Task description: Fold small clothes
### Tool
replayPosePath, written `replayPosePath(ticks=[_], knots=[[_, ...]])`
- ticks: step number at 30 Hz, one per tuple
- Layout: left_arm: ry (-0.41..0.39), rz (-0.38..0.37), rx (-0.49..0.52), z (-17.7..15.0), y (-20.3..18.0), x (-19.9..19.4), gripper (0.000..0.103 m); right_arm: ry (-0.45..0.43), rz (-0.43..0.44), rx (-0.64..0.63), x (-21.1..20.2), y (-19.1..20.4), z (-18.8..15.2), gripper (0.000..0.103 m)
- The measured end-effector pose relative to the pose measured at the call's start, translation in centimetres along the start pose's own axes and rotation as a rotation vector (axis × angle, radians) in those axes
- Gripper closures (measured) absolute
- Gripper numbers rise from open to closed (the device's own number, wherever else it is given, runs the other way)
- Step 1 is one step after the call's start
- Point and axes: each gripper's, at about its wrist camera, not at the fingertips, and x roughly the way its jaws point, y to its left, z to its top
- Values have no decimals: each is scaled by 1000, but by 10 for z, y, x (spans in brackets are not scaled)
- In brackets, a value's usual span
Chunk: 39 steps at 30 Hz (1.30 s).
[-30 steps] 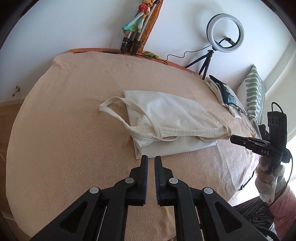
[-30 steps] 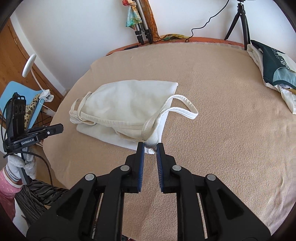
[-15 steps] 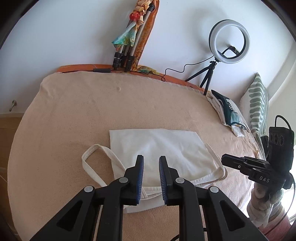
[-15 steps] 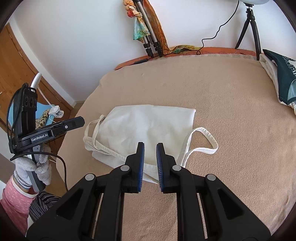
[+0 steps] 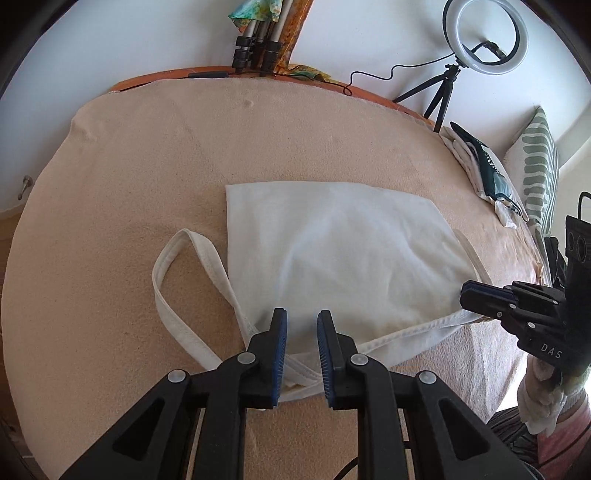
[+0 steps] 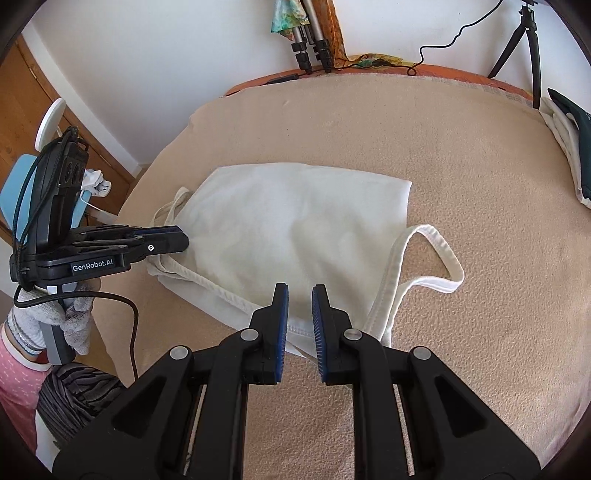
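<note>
Top [image 5: 332, 251], cream, lies half-folded mid-frame; left gripper [image 5: 302, 341] and right gripper [image 6: 299, 317], both slightly parted and seemingly empty, must next pinch its near hem.

Wall: plain white [image 5: 147, 33], bright with daylight.
Bed cover: tan fleece [image 5: 122, 192] spread wide, orange edge [image 5: 166, 74] showing at the far side.
Ring light: white circle [image 5: 487, 36] on a small black tripod [image 5: 439, 96], cable trailing along the far edge.
Tripod legs: folded bundle [image 5: 255, 48] leaning on the wall, colourful cloth tied above.
Pillow: green-and-white striped [image 5: 539, 166], far right.
Door: wooden panelling [image 6: 22, 96], left side.
Chair: light blue [image 6: 18, 184], by the door.
</note>
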Motion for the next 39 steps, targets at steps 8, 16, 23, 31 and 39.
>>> replayPosePath(ticks=[8,16,23,31,39], knots=[[27,-12,76,-58,-11,-25,88,67,-4,-36,-8,-4,-36,89],[-95,-60,60,-46,-17,-60,88,12,62,17,-47,-18,-47,89],[-118,-54,28,-22,-13,-40,86,-35,51,100,-41,-45,-10,89],[-34,-41,-17,-21,0,-6,86,43,-10,5,0,-18,5,89],[-27,-35,-20,-29,3,-4,82,141,63,68,-9,-25,-28,89]])
